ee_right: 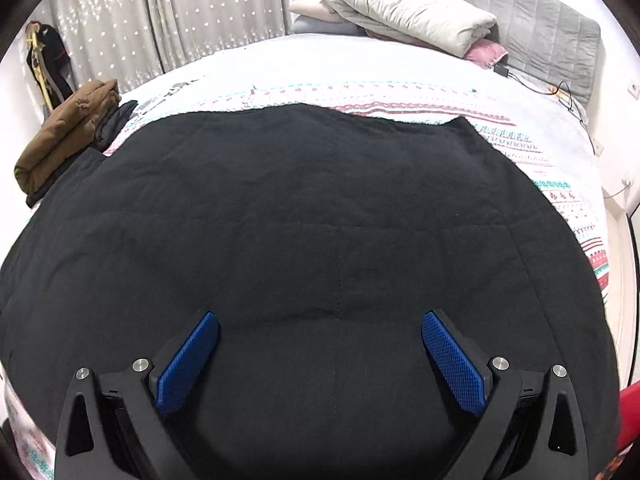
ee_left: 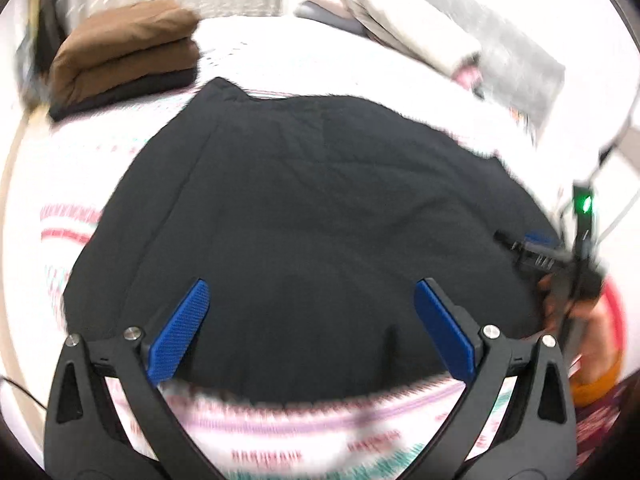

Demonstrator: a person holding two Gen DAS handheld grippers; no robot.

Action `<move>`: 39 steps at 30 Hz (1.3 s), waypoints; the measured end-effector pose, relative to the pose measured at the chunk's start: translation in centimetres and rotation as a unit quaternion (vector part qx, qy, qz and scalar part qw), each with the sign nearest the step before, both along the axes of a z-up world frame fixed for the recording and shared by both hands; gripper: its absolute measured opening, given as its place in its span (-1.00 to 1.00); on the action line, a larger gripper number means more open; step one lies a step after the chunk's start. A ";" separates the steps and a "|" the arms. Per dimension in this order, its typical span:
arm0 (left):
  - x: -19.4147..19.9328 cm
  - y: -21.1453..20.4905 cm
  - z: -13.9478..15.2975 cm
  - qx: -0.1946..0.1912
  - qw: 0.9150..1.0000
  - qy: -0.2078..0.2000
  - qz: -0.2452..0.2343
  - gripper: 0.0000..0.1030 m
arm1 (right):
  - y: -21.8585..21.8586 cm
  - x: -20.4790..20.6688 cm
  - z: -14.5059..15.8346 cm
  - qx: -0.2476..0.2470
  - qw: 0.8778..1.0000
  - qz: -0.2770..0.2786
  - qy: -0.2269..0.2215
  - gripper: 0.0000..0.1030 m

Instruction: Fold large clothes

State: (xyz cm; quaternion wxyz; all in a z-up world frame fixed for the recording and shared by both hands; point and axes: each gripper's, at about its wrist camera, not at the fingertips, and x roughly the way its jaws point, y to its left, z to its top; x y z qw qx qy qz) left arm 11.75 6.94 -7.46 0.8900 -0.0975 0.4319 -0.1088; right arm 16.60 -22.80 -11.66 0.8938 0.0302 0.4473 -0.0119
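Observation:
A large black quilted garment (ee_left: 304,216) lies spread flat on the patterned bed cover; it fills most of the right wrist view (ee_right: 304,220). My left gripper (ee_left: 312,296) is open and empty, hovering above the garment's near edge; that view is motion-blurred. My right gripper (ee_right: 320,324) is open and empty, above the garment's near middle. The right gripper also shows at the right of the left wrist view (ee_left: 532,246), held by a hand over the garment's right edge.
A folded brown garment on a dark one (ee_left: 124,52) sits at the bed's far left, also in the right wrist view (ee_right: 68,132). Folded bedding and pillows (ee_right: 408,12) lie at the head by a grey headboard (ee_right: 552,28). Curtains (ee_right: 168,12) hang behind. The bed cover (ee_right: 400,96) shows around the garment.

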 end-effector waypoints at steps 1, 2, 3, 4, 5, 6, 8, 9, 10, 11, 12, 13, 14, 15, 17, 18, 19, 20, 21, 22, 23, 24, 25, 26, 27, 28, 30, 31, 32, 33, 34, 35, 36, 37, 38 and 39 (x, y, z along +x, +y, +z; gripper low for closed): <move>-0.5 1.1 0.3 -0.020 1.000 0.004 0.021 0.98 | 0.0 -0.2 0.3 0.005 1.000 0.002 -0.004 0.99; -1.0 2.2 0.5 -0.033 0.998 0.009 0.043 0.98 | -0.1 -0.4 0.7 0.015 1.000 0.004 -0.010 0.99; -1.3 2.8 0.7 -0.040 0.997 0.013 0.058 0.98 | -0.3 -0.5 1.0 0.021 1.000 0.004 -0.016 0.99; -1.6 3.9 0.8 -0.049 0.996 0.018 0.077 0.98 | -0.4 -0.7 1.5 0.028 0.999 0.001 -0.027 0.99; -1.8 5.0 0.9 -0.053 0.994 0.020 0.094 0.98 | -0.4 -0.9 1.9 0.032 0.999 -0.001 -0.035 0.99; -2.0 5.8 1.0 -0.053 0.992 0.022 0.110 0.98 | -0.4 -1.1 2.4 0.040 0.998 -0.001 -0.044 0.99; -2.5 7.2 0.7 -0.053 0.988 0.030 0.139 0.98 | -0.3 -1.4 3.0 0.057 0.997 0.007 -0.055 0.99; -2.6 7.8 0.3 -0.064 0.987 0.036 0.146 0.98 | -0.1 -1.4 3.3 0.063 0.996 0.013 -0.059 0.99; -2.5 8.1 -0.1 -0.078 0.985 0.042 0.146 0.98 | 0.1 -1.4 3.3 0.064 0.996 0.016 -0.061 0.99; -2.3 8.5 -0.9 -0.109 0.983 0.053 0.142 0.98 | 0.5 -1.4 3.4 0.060 0.996 0.021 -0.061 0.99; -2.1 8.7 -1.7 -0.130 0.980 0.061 0.138 0.98 | 0.8 -1.3 3.3 0.056 0.996 0.025 -0.060 0.99; -1.8 8.6 -2.5 -0.152 0.977 0.071 0.134 0.98 | 1.1 -1.1 3.2 0.052 0.996 0.029 -0.059 0.99; -1.4 8.5 -3.3 -0.167 0.974 0.078 0.133 0.98 | 1.4 -1.0 3.0 0.049 0.997 0.032 -0.056 0.99; -1.0 8.4 -3.9 -0.176 0.972 0.083 0.133 0.98 | 1.7 -0.9 2.8 0.046 0.997 0.033 -0.053 0.99; -0.1 8.1 -5.2 -0.196 0.967 0.094 0.136 0.97 | 2.1 -0.8 2.5 0.043 0.997 0.036 -0.047 0.99; 0.3 7.9 -5.7 -0.203 0.965 0.095 0.138 0.97 | 2.3 -0.7 2.3 0.041 0.997 0.038 -0.044 0.99; 0.4 7.8 -5.9 -0.206 0.964 0.092 0.142 0.97 | 2.4 -0.7 2.2 0.038 0.998 0.040 -0.043 0.99; 0.8 7.6 -6.1 -0.205 0.964 0.083 0.148 0.97 | 2.6 -0.8 2.2 0.036 0.998 0.041 -0.043 0.99; 0.9 7.5 -6.0 -0.202 0.964 0.078 0.152 0.97 | 2.7 -0.9 2.2 0.034 0.997 0.043 -0.044 0.99; 1.3 7.3 -6.1 -0.202 0.964 0.076 0.158 0.97 | 2.8 -1.0 2.2 0.033 0.997 0.045 -0.046 0.99; 1.5 7.2 -6.2 -0.203 0.963 0.073 0.164 0.96 | 2.9 -1.0 2.2 0.032 0.997 0.047 -0.047 0.99; 1.7 7.2 -6.2 -0.205 0.962 0.070 0.169 0.94 | 3.1 -1.0 2.3 0.032 0.997 0.050 -0.050 0.99; 1.9 7.2 -6.3 -0.206 0.960 0.068 0.175 0.93 | 3.2 -1.0 2.4 0.032 0.997 0.052 -0.052 0.99; 2.0 7.2 -6.4 -0.205 0.960 0.065 0.180 0.88 | 3.3 -1.0 2.4 0.034 0.996 0.054 -0.054 0.99; 2.1 7.1 -6.4 -0.203 0.959 0.062 0.188 0.82 | 3.4 -1.0 2.4 0.035 0.996 0.056 -0.055 0.99; 2.1 7.2 -6.4 -0.201 0.958 0.058 0.193 0.79 | 3.6 -1.0 2.5 0.036 0.996 0.059 -0.054 0.99; 2.2 7.3 -6.4 -0.196 0.957 0.050 0.208 0.59 | 4.0 -1.0 2.4 0.034 0.996 0.064 -0.055 0.99; 2.2 7.5 -6.6 -0.196 0.956 0.046 0.214 0.53 | 4.2 -1.0 2.4 0.032 0.996 0.067 -0.054 0.99; 2.1 7.7 -6.7 -0.196 0.954 0.041 0.221 0.42 | 4.3 -1.0 2.4 0.031 0.996 0.069 -0.054 0.99; 2.1 7.8 -6.8 -0.197 0.954 0.035 0.225 0.30 | 4.4 -1.0 2.3 0.030 0.996 0.070 -0.053 0.99; 2.1 7.9 -6.9 -0.197 0.953 0.029 0.228 0.24 | 4.6 -1.0 2.3 0.029 0.996 0.072 -0.053 0.99; 2.2 7.9 -6.9 -0.194 0.954 0.022 0.226 0.10 | 4.6 -1.0 2.3 0.029 0.996 0.073 -0.052 0.99; 2.0 7.9 -6.9 -0.191 0.956 0.016 0.222 -0.06 | 4.7 -1.1 2.2 0.030 0.995 0.075 -0.052 0.99; 1.9 7.8 -6.7 -0.186 0.959 0.004 0.215 -0.10 | 4.8 -1.2 2.3 0.032 0.995 0.077 -0.053 0.99; 1.8 7.6 -6.4 -0.182 0.960 -0.008 0.211 -0.20 | 4.9 -1.2 2.3 0.035 0.995 0.081 -0.053 0.99; 1.7 7.4 -6.0 -0.177 0.962 -0.019 0.207 -0.27 | 5.0 -1.3 2.4 0.038 0.994 0.084 -0.053 0.99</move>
